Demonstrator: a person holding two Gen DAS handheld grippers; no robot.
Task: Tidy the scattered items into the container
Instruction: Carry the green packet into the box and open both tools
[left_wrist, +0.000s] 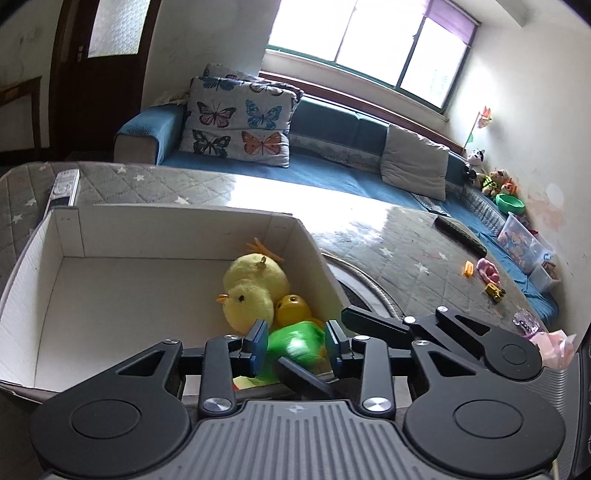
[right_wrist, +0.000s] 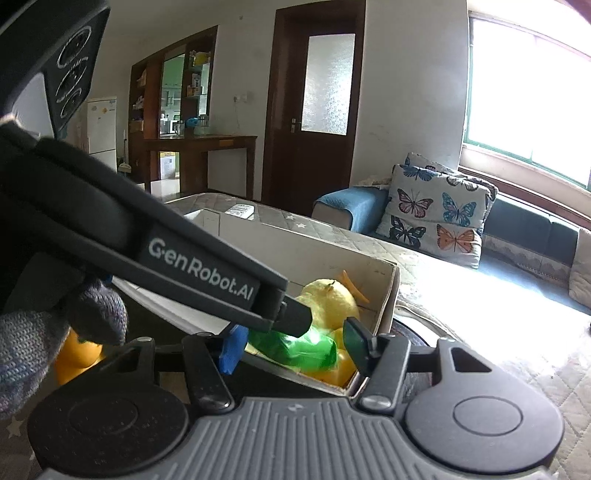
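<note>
The left gripper (left_wrist: 296, 341) hangs over the near wall of the white cardboard box (left_wrist: 110, 236), jaws parted, with the yellow-headed, green-bodied plastic toy figure (left_wrist: 295, 332) between its blue pads; whether they press on it I cannot tell. Just beyond lies the yellow plush chick (left_wrist: 253, 291). The right gripper (right_wrist: 293, 347) crowds in beside it, jaws apart, holding nothing. Small toys (left_wrist: 487, 273) wait far right on the quilted counter (left_wrist: 388, 236).

Container: you see an open white cardboard box (left_wrist: 55, 254) on the quilted grey surface.
Plush chick (left_wrist: 251, 291): yellow, lying in its right corner.
Green-and-yellow toy (left_wrist: 295, 339): blurred, against the chick, inside.
Strays: small toys (left_wrist: 487, 273) well apart.
</note>
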